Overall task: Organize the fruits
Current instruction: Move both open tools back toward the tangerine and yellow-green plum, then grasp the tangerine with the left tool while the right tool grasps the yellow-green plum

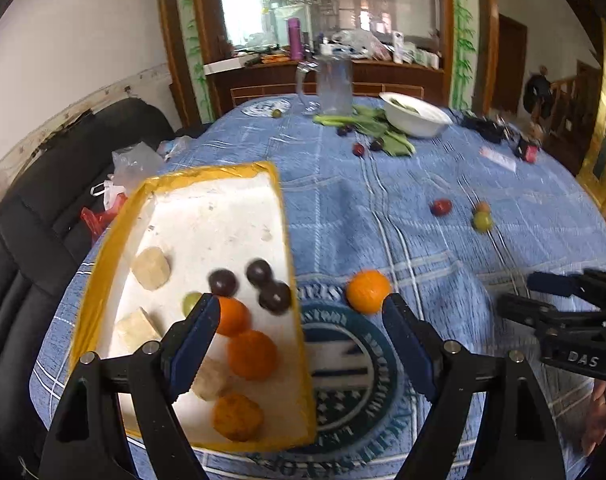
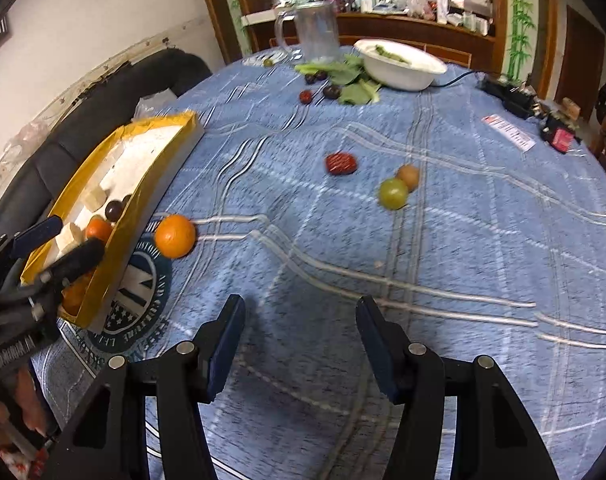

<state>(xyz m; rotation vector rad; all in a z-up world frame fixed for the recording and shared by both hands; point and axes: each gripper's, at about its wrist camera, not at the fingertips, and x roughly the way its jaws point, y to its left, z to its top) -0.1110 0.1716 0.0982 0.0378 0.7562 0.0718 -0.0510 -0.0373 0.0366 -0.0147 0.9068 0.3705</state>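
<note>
Left hand-held gripper (image 1: 301, 306), black with blue pads: jaws spread wide and empty, hanging over the right wall of the shallow white foam tray with yellow-taped rim (image 1: 281, 200), which sits at the left edge of the bench (image 1: 383, 208), a round one under a blue checked cloth. Its left finger lies over the tray's interior; its right finger lies over the cloth outside. A loose round orange citrus fruit (image 1: 368, 291) rests on the cloth just outside the tray's right wall, touching or nearly touching the tip of the right finger as seen from the left wrist; contact cannot be settled.

Inside the tray: three orange fruits (image 1: 251, 354) toward the near end, three dark purple round fruits (image 1: 259, 273) along the right wall, one pale green fruit (image 1: 191, 302) partly behind the left finger, and pale cream blocks (image 1: 151, 268) on the left side.

Right hand-held gripper (image 2: 301, 336): jaws about half apart, nothing between them, over bare cloth near the bench's near edge and well apart from any fruit. Ahead of it, toward the bench centre, lie a red wrinkled fruit (image 2: 341, 163) and, touching each other, a green round fruit (image 2: 393, 193) and a brownish round fruit (image 2: 408, 176).

Far edge: white bowl (image 2: 403, 68), green leaves (image 2: 355, 80), small dark fruits (image 2: 332, 91), clear plastic jug (image 2: 317, 32).
</note>
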